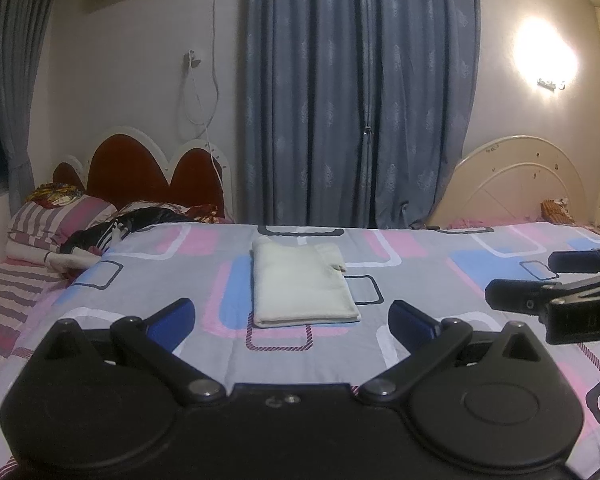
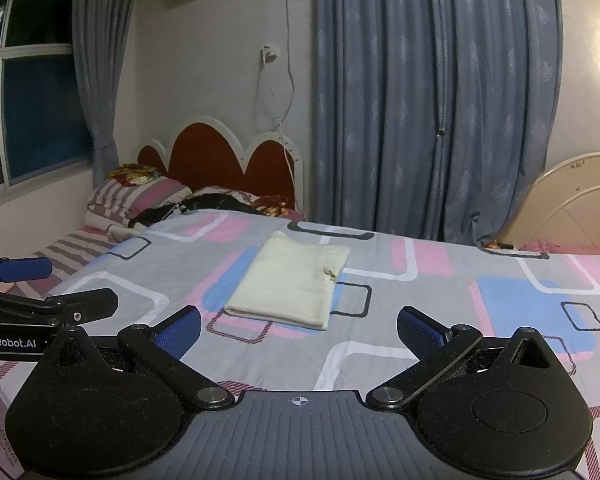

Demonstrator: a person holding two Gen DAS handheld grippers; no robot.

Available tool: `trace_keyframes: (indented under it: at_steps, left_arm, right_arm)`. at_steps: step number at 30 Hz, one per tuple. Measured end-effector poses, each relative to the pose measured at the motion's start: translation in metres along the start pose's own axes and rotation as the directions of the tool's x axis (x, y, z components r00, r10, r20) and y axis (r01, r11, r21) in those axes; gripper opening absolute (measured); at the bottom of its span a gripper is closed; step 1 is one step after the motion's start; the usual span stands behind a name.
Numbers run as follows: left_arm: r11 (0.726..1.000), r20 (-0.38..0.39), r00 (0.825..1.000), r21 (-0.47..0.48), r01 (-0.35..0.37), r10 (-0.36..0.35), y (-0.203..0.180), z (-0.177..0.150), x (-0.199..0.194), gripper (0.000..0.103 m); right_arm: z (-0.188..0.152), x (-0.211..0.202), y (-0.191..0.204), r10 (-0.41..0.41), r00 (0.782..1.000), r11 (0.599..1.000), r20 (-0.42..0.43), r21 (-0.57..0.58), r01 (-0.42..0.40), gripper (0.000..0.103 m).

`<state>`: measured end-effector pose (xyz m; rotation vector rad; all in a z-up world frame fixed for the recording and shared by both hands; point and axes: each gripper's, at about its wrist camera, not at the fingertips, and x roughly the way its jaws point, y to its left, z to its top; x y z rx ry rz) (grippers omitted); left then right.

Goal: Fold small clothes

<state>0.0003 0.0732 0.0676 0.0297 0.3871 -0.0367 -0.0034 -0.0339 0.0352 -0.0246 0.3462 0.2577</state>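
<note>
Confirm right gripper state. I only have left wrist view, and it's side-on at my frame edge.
Observer: Open. In the right wrist view the right gripper has its blue pads spread wide, with nothing between them.
Operator: Is the garment clear of it?
Observer: Yes. The folded cream garment lies flat on the bedsheet, beyond the fingertips and untouched.
Operator: How does my gripper look from there?
Observer: The left gripper shows side-on at the left edge, apart from the garment. Its body reads GenRobot.AI.
Operator: Anything left of the curtain?
Observer: A white-framed window with dark panes.
</note>
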Motion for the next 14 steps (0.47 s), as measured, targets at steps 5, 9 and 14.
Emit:
trace_keyframes:
  at_steps: [5, 9, 14]
  left_arm:
    - [1.0, 0.007, 1.0, -0.009, -0.002, 0.002, 0.0017, -0.0003, -0.0005, 0.103]
    - [1.0, -0.005, 1.0, -0.008, 0.005, -0.005, 0.0022, 0.0001, -0.0005, 0.103]
    - [1.0, -0.012, 1.0, -0.013, 0.001, -0.002, -0.0007, -0.0006, -0.0043, 0.103]
  right_arm:
    - [-0.0021, -0.0002, -0.0032, -0.002, 1.0, 1.0, -0.002, 0.001, 0.002, 0.103]
    - [-0.0025, 0.0005, -0.0057, 0.0, 1.0, 1.0, -0.005, 0.002, 0.0, 0.103]
    - [-0.0033, -0.0005, -0.0058, 0.006, 1.0, 1.0, -0.007, -0.002, -0.006, 0.103]
